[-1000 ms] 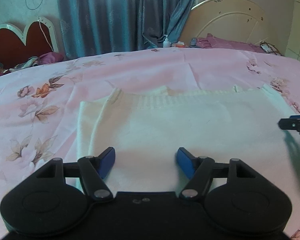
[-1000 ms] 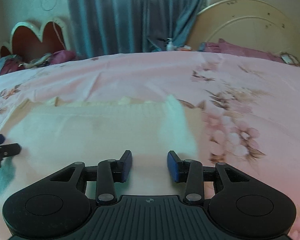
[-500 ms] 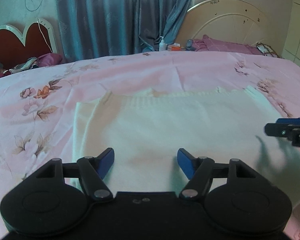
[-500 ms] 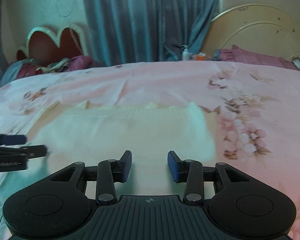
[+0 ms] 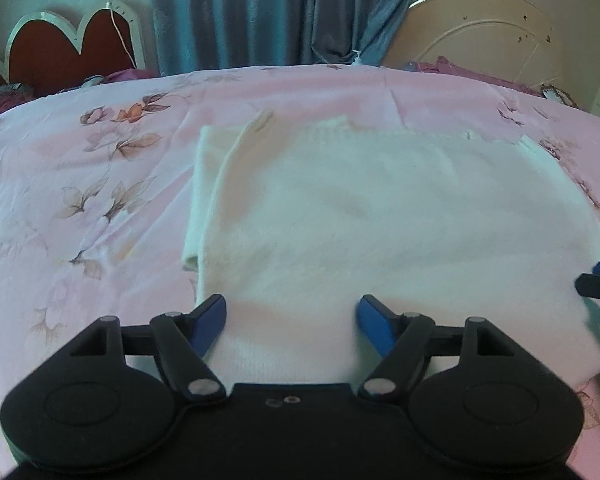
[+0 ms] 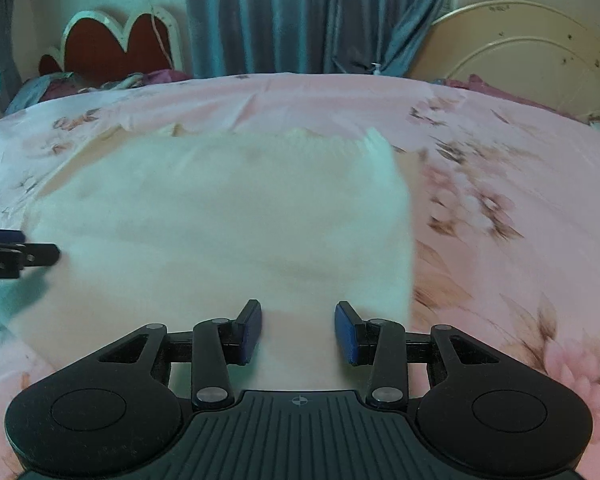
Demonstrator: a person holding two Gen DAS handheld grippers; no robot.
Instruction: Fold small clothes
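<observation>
A white knit garment [image 5: 380, 220] lies flat on the pink floral bedsheet [image 5: 80, 184], with a folded sleeve along its left side. My left gripper [image 5: 294, 318] hovers over the garment's near left part. Its jaws are opening, and the blue pads [image 5: 214, 318] press on nothing. My right gripper [image 6: 298, 330] stands open over the near right part of the same garment [image 6: 228, 224], close to its right edge. Each gripper's tip shows at the edge of the other's view: the right gripper [image 5: 598, 286] and the left gripper [image 6: 20, 254].
The bedsheet [image 6: 500, 160] stretches away on all sides of the garment. Behind the bed stand a red heart-shaped board [image 5: 72, 52], blue curtains [image 5: 280, 12] and a round cream headboard [image 5: 492, 40]. Purple cloth [image 5: 460, 70] lies at the far edge.
Both grippers have drawn back toward the garment's near edge, so more of it shows ahead. The left jaws stand slightly wider. The garment has not moved.
</observation>
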